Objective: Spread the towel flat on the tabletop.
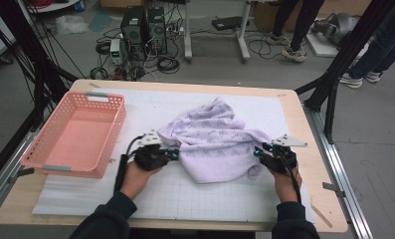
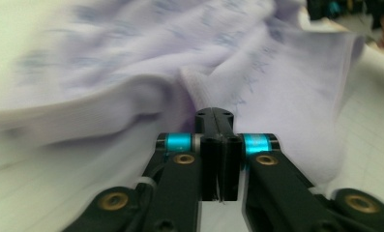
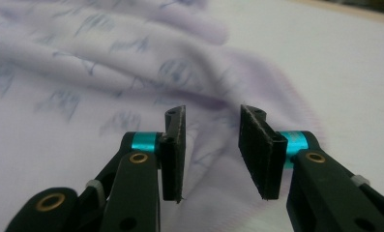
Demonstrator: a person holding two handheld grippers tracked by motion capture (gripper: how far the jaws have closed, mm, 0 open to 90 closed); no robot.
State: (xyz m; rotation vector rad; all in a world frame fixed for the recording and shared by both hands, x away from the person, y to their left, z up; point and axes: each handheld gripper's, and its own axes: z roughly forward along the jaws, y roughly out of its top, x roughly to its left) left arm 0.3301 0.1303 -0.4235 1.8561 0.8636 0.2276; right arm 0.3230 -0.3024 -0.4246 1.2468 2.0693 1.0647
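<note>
Pink basket (image 1: 75, 133) left of open mat (image 1: 185, 194)

Cloth (image 1: 215, 142): pale lilac, small blue-grey printed motifs. Basket (image 1: 60, 152): salmon pink, perforated walls. Mat (image 1: 185, 194): white, faint grid. Bench (image 1: 304, 129): light wood. Claws: black, cyan bands.

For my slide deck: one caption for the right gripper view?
Right gripper, jaws apart, poised over the rumpled lilac printed cloth on the white mat.

Even light, blurred left close-up
</note>
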